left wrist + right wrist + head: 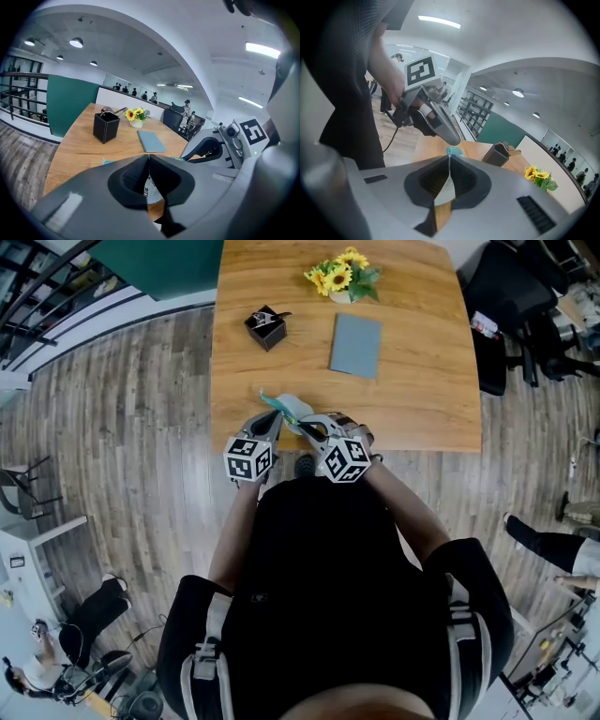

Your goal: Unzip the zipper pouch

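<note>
The zipper pouch (292,410) sits at the near edge of the table (422,381), lifted a little between our two tools. It is a pale thing with a teal strip along one side. Our left tongs (273,420) are pressed together on it, and in the left gripper view white printed fabric shows in the gap just behind the closed tips. Our right tongs (309,427) are closed as well. The right gripper view shows a thin pale sheet with a teal upper edge pinched between them. We cannot tell whether that is the zipper pull or only the pouch's edge. No view shows the zipper line clearly, so we cannot say how far it has been drawn, and we see no gaping mouth. We judge that both grips are set and the task is at an early stage, with the unzipping itself still to do. One side should hold firm while the other draws the slider along. The black pen holder (266,327), grey notebook (355,345) and sunflowers (343,276) stand well apart, farther up the table.
</note>
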Demonstrator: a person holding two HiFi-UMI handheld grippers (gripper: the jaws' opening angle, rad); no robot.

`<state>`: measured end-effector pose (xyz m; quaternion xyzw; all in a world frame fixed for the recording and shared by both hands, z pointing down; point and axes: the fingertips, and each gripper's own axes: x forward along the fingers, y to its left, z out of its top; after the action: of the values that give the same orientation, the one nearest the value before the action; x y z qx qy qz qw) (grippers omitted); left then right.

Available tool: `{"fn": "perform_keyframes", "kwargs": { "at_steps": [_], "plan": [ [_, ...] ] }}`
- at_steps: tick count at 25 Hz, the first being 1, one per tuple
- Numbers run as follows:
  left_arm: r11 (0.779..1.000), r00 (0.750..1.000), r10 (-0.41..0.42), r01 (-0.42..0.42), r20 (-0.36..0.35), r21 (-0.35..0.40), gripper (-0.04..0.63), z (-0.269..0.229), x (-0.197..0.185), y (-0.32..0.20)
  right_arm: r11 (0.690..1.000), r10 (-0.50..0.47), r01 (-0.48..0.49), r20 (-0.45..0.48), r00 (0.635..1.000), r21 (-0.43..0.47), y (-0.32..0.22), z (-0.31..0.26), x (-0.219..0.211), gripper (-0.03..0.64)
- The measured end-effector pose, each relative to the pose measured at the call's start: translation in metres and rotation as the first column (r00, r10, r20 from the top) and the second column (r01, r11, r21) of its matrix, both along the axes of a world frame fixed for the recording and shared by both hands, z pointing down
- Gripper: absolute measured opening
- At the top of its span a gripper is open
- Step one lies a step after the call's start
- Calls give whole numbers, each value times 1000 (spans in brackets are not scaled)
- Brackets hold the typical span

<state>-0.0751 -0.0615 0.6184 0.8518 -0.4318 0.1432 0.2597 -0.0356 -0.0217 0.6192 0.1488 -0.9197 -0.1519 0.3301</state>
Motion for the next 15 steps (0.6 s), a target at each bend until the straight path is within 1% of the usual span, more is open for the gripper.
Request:
{"fn": "perform_keyframes", "kwargs": {
  "at_steps": [4,6,12,15],
  "plan": [
    [1000,1000,-21,21,5,-7,2,3,-3,-2,1000,-6,6,13,1000,0,2,-2,0,12],
    [1000,1000,-21,21,-5,-10,2,3,-4,-2,1000,-6,6,17,1000,-1,2,-3,1,12],
    [999,999,-34,34,-2,-20,2,7,-9,-4,1000,4,-4,34,999,-11,2,-6,2,12],
    [1000,1000,-25,25,-1,-17,2,6,-8,-6,1000,11,-10,37,999,-15,1,-7,4,12]
  ]
}}
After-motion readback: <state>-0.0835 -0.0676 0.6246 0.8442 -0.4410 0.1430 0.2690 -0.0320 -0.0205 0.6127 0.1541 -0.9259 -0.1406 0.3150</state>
